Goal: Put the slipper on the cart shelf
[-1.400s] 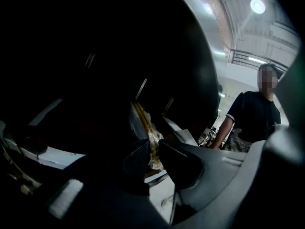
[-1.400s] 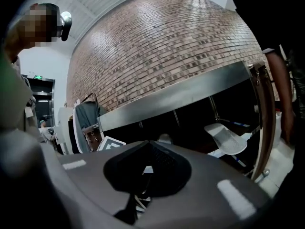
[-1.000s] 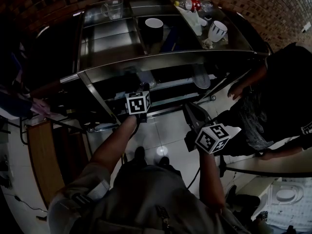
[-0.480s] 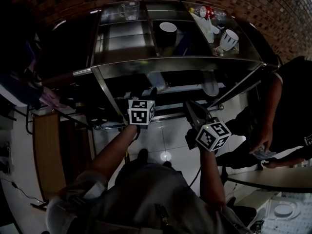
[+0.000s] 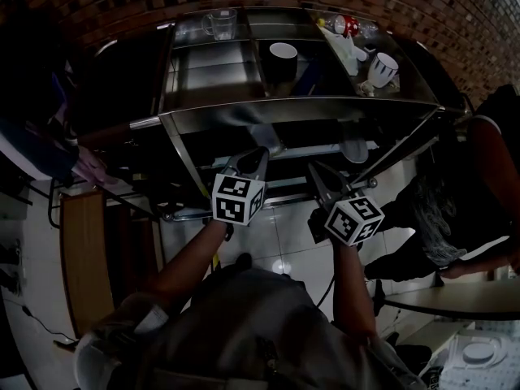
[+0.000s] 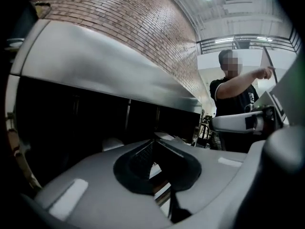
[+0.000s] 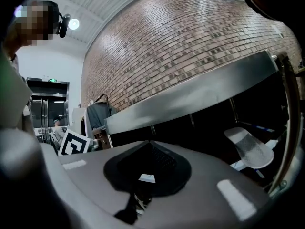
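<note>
A grey slipper [image 5: 353, 147] lies on the lower shelf of the steel cart [image 5: 325, 104], and the right gripper view shows the slipper [image 7: 250, 149] at its right. A second pale slipper [image 5: 265, 136] lies on the same shelf, just beyond my left gripper [image 5: 257, 159]. That gripper hangs in front of the shelf edge, its jaws shut with nothing between them; in its own view the left gripper [image 6: 157, 161] faces the dark shelf space. My right gripper [image 5: 317, 173] is beside it, also shut and empty, and the right gripper [image 7: 143, 175] points at the shelf.
The cart top carries a white cup [image 5: 283, 51], a mug [image 5: 383, 67], a clear pitcher [image 5: 221, 23] and a red bottle [image 5: 349, 24]. A person [image 5: 487, 185] stands at the right by a white table [image 5: 455, 299]. A wooden cabinet [image 5: 81, 258] is on the left.
My left gripper has drawn back from under the cart top toward me, and its jaws now show shut. The right gripper has hardly moved. The person at the right shifted.
</note>
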The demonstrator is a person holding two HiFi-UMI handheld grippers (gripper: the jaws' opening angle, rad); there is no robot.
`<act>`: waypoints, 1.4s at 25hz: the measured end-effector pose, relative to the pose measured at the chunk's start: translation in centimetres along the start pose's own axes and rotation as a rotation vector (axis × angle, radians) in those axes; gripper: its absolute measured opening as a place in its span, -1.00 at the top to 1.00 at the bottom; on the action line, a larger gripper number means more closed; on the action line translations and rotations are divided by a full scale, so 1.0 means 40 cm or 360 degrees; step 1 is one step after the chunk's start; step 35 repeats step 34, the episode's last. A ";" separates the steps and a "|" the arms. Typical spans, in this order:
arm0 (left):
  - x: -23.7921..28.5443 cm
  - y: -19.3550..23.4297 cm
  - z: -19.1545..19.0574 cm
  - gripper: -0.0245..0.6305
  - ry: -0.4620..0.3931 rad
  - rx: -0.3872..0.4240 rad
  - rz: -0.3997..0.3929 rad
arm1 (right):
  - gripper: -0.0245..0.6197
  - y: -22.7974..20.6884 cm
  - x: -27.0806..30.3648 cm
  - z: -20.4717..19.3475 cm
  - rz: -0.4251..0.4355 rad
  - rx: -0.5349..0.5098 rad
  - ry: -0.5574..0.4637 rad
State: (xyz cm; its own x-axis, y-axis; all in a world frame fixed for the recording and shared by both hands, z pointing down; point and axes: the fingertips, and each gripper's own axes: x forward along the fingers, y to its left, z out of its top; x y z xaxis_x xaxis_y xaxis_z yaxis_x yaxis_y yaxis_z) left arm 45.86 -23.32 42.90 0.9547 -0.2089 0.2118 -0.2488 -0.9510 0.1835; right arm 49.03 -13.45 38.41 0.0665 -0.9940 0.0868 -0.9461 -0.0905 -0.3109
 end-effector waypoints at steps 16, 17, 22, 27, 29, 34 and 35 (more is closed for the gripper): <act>-0.011 -0.042 0.015 0.90 0.0007 -0.0034 -0.0134 | 0.92 0.006 0.009 0.007 -0.0013 -0.0064 0.0018; -0.012 -0.044 0.015 0.90 0.0007 -0.0033 -0.0139 | 0.92 0.006 0.009 0.006 -0.0012 -0.0064 0.0020; -0.015 -0.042 0.015 0.90 0.0015 -0.0041 -0.0144 | 0.92 0.010 0.015 0.006 -0.0002 -0.0069 0.0024; -0.017 -0.039 0.004 0.90 0.0036 -0.0050 -0.0147 | 0.92 0.012 0.016 0.006 -0.0002 -0.0071 0.0020; -0.017 -0.041 0.000 0.90 0.0040 -0.0051 -0.0154 | 0.92 0.012 0.016 0.003 -0.0004 -0.0070 0.0020; -0.016 -0.045 -0.006 0.90 0.0049 -0.0055 -0.0169 | 0.92 0.011 0.016 0.002 -0.0002 -0.0071 0.0019; -0.016 -0.045 -0.006 0.90 0.0049 -0.0055 -0.0169 | 0.92 0.011 0.016 0.002 -0.0002 -0.0071 0.0019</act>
